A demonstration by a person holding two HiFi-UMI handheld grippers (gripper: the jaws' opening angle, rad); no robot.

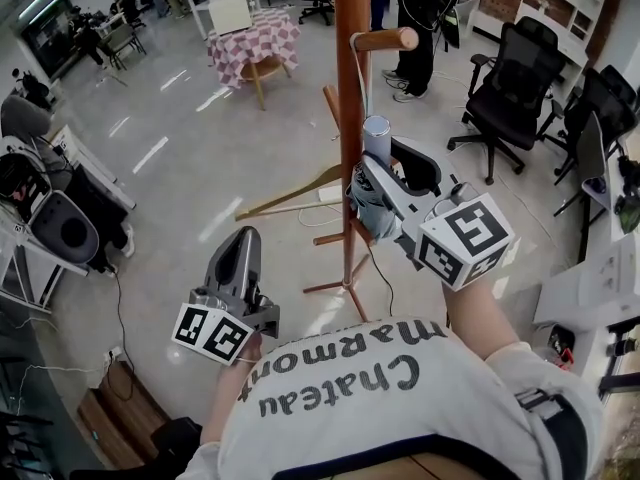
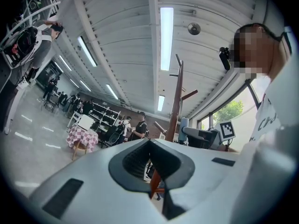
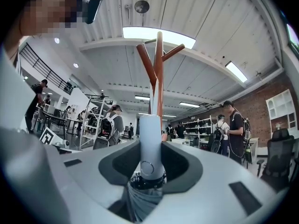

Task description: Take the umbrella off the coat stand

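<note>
**Item:** umbrella (image 1: 376, 140), folding type, with a pale cylindrical handle (image 3: 150, 139) and a grey canopy (image 3: 139, 200), furled and bunched.

**Location:** on the coat stand (image 1: 349, 108). In the head view it sits just right of the brown pole and below the upper peg (image 1: 388, 40). A pale strap (image 1: 362, 78) runs from the top of the handle up to that peg.

**Orientation:** the long axis is upright, parallel to the pole and close beside it. The handle end points up and the canopy end points down.

**Right gripper** (image 1: 382, 183)**:** it reaches in from the near right. Its jaws are part-way apart and clamped on the umbrella from both sides, where the handle meets the canopy. In the right gripper view the handle rises out of the recess between the jaws and the canopy folds hang below them. The pole and its forked pegs stand directly behind.

**Left gripper** (image 1: 241, 240)**:** it is at the near left, close to the person's body and well apart from the stand and the umbrella. Its jaws are together with nothing between them. In the left gripper view the pole shows far beyond the tip.

**Surroundings:** pale glossy floor (image 1: 190, 158) and black office chairs (image 1: 512, 78) at the far right.
</note>
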